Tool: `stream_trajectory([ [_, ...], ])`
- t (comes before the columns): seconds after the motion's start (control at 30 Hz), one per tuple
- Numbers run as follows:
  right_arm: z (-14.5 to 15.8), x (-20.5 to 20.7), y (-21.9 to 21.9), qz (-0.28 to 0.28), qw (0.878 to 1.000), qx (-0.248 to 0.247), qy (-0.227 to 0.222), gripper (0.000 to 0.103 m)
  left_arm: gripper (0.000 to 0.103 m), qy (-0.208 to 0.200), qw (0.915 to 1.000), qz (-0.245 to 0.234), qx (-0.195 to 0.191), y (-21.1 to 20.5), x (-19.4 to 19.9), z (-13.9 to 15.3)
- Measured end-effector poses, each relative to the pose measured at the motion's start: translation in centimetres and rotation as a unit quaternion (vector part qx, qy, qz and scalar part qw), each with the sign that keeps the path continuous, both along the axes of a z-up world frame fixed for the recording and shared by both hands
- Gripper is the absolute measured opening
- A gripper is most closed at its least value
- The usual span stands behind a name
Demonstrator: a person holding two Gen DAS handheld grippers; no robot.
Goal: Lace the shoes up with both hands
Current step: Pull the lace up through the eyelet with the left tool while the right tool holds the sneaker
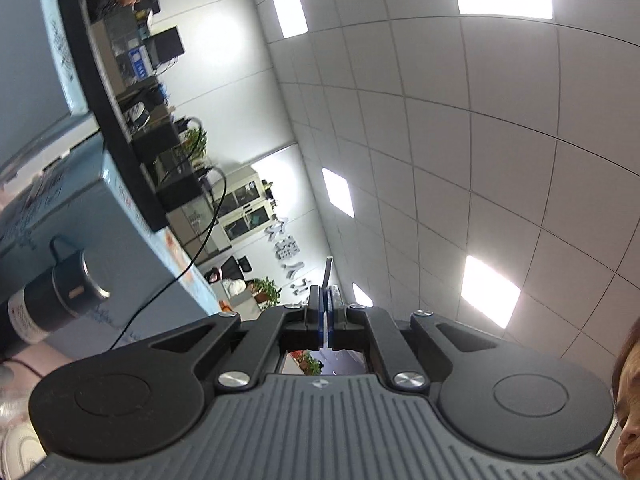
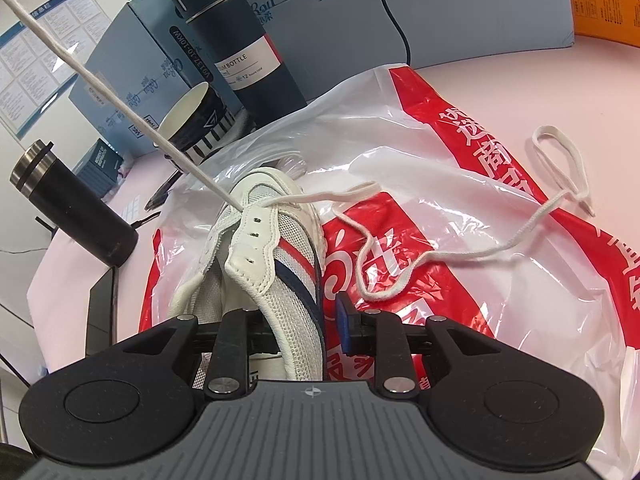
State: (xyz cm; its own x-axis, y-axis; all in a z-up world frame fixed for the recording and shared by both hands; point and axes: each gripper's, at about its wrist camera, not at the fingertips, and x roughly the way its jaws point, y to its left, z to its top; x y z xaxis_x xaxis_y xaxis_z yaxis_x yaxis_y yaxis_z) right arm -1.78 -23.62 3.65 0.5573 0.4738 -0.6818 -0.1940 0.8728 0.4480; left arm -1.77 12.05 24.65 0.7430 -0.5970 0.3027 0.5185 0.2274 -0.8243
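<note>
- A pale pink table [image 2: 520, 92] fills the right wrist view, crowded toward twelve o'clock with light blue cardboard boxes [image 2: 340, 8] printed with a logo.
- A crinkled red-and-white plastic bag [image 2: 460, 208] is spread across the table, glossy and wrinkled.
- The shoe [image 2: 276, 264] lies on the bag at centre: a white mesh sneaker with red and navy stripes, stitched leather eyelet strips and a rubber sole rim.
- The right gripper [image 2: 298, 330] straddles the shoe's side wall at six o'clock; its black fingers stand slightly apart, and the blue pad [image 2: 343, 326] sits just beside the sole. Whether the pads press the shoe cannot be told.
- A flat white woven lace [image 2: 404, 280] is threaded through the top eyelets. One end runs taut toward ten o'clock and leaves the view; the other trails loose across the bag toward three o'clock, ending in a loop on the table.
- Toward ten o'clock stand a dark cylindrical bottle with a steel cap [image 2: 68, 208], a striped paper cup [image 2: 200, 124] and a tall navy flask [image 2: 240, 36].
- The left wrist view tilts up at a white tiled ceiling [image 1: 460, 140] with square light panels.
- The left gripper [image 1: 325, 308] has its fingers pressed together, pinching a thin strip that pokes out at twelve o'clock.
- Desks, potted plants and seated people [image 1: 228, 284] show at ten o'clock.
</note>
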Motion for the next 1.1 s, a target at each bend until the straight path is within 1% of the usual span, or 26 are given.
stream_trajectory([
  [0.23,-0.1,0.0,-0.1,-0.001,1.000,0.000,0.000,0.024,0.001,-0.007,0.9996,0.024,-0.010,1.6,-0.4,1.6],
  [0.43,-0.1,0.1,-0.1,-0.002,1.000,0.000,0.001,0.025,0.001,-0.025,0.9985,0.049,-0.005,2.8,-0.9,3.2],
  [0.5,-0.1,0.1,-0.1,-0.002,1.000,0.000,0.001,0.025,0.001,-0.024,0.9982,0.056,-0.001,3.1,-1.1,3.5],
  [0.6,0.0,0.0,-0.1,-0.002,1.000,-0.001,0.001,0.025,0.001,-0.017,0.9980,0.060,-0.006,3.4,-1.0,3.5],
  [0.77,0.0,0.1,-0.1,-0.002,1.000,0.000,0.002,0.025,0.001,-0.023,0.9966,0.074,-0.026,4.3,-1.4,3.5],
  [1.0,-0.1,0.1,-0.1,-0.003,1.000,0.001,0.004,0.025,0.001,-0.018,0.9953,0.095,-0.013,5.0,-1.5,3.4],
  [1.1,-0.2,0.2,-0.3,-0.007,1.000,0.003,0.008,0.028,0.001,-0.008,0.9942,0.107,-0.014,5.5,-1.4,3.2],
])
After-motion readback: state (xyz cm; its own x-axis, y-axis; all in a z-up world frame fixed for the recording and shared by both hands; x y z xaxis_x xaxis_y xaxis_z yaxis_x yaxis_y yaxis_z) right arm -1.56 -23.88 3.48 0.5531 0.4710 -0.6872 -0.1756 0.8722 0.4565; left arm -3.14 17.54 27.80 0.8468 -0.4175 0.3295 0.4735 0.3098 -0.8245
